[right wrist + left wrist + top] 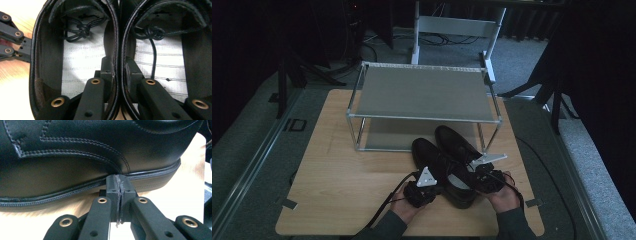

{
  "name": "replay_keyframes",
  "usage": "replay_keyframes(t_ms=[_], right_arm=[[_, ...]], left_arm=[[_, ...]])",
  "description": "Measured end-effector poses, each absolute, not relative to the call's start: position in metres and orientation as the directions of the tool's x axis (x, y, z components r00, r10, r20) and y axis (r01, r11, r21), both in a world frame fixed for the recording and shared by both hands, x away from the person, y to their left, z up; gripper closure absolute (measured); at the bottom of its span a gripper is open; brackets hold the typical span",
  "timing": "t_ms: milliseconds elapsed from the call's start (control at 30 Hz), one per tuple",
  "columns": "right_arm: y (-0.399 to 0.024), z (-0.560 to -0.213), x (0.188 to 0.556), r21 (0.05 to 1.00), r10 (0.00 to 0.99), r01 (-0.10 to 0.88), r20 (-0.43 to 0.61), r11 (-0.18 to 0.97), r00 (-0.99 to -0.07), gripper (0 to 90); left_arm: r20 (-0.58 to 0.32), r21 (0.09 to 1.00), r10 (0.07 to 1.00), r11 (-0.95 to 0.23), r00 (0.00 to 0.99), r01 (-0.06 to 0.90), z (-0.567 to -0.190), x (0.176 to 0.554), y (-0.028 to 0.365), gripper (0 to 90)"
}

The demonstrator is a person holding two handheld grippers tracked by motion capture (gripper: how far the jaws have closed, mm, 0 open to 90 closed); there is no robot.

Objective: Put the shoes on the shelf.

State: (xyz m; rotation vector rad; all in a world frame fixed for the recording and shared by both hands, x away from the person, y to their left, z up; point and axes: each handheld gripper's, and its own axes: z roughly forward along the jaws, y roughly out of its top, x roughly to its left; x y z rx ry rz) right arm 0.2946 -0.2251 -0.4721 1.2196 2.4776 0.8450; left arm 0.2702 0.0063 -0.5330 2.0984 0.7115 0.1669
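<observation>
1. Shoes [451,162], a black leather pair, lie side by side on the wooden table [337,175] just in front of the metal rack [422,95], toes pointing toward the rack's lower shelf and heels toward the person.

2. Right gripper [117,68] straddles the two inner walls where the shoes meet, one jaw down inside each shoe, pinching both collars together; judged from that hold, the aim is to carry the pair as one piece.

3. Left gripper [118,186] sits against the outer side of the left shoe [87,152], on the side away from its partner, low at the seam where upper meets sole. Its jaws are pressed together with nothing between them, so it looks set to steady or nudge the shoe and not to lift it.

4. Seen from above, the left gripper [421,192] and right gripper [488,181] flank the heels, on the near side of the shoes from the rack, each held in a hand coming up from the table's near edge.

5. Inside each shoe, a pale insole and the knotted ends of black laces [80,31] are tucked in; nothing else lies in them.

6. Both shelves of the rack stand bare, the top one a flat grey panel, the lower one open directly beyond the shoes' toes, the likely resting place for the pair.
</observation>
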Motion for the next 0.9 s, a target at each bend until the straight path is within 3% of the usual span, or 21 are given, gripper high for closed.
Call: replay_keyframes(t_ms=[900], right_arm=[[-0.192, -0.469, 0.331, 0.656, 0.857, 0.674, 0.08, 0.339, -0.509, 80.1]], left_arm=[[-0.124, 0.81, 0.696, -0.34, 0.707, 0.477, -0.523, 0.309, 0.032, 89.2]])
